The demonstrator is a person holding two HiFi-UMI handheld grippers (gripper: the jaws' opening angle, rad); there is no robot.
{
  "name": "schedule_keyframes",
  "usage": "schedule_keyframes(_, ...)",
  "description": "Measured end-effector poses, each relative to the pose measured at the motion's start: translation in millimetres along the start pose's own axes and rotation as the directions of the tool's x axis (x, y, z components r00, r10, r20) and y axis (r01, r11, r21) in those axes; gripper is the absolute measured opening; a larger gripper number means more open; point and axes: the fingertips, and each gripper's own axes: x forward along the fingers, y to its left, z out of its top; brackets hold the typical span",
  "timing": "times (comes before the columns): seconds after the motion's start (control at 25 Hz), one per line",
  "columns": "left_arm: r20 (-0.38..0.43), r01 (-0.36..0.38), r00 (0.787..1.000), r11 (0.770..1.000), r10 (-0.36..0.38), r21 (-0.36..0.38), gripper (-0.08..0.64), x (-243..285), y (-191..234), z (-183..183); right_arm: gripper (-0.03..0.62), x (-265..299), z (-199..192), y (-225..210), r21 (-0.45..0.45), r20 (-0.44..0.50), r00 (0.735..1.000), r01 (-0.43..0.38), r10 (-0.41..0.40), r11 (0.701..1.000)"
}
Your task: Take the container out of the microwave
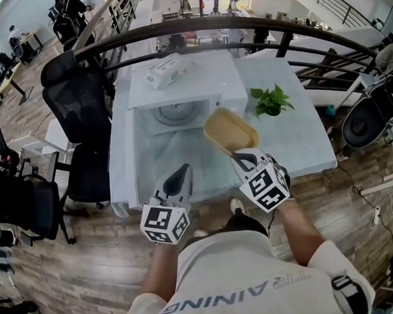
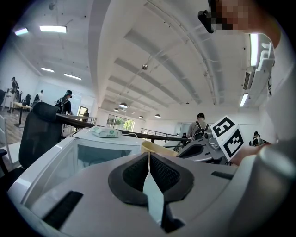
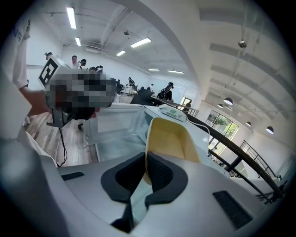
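Head view: our right gripper (image 1: 241, 158) clamps the rim of the beige container (image 1: 229, 128), front right of the open microwave (image 1: 179, 82); our left gripper (image 1: 182, 171), jaws together and empty, before it.

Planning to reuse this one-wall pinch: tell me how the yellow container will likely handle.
Probably light: the container looks empty and hangs from the right gripper by one wall alone. Its thin wall may flex under the pinch. Held off-centre, it tilts, so it could swing or slip if jerked.
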Motion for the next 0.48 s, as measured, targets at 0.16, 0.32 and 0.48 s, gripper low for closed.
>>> schedule_keyframes(0.16, 0.004, -0.009, 1.0, 1.0, 0.009, -0.004, 0.037, -3, 1, -1, 0.034, 3, 1, 4, -0.007, -0.001, 1.0, -0.01, 0.01, 1.0)
schedule_keyframes(0.32, 0.011, -0.013, 1.0, 1.0, 0.013, -0.007, 0.037, -5, 1, -3, 0.034, 6, -3, 9, -0.012, -0.011, 1.0, -0.02, 0.02, 1.0)
schedule_keyframes(0.48, 0.013, -0.014, 1.0, 1.0, 0.014, -0.006, 0.037, -7, 3, -2, 0.034, 8, -4, 13, -0.017, -0.018, 1.0, -0.024, 0.024, 1.0)
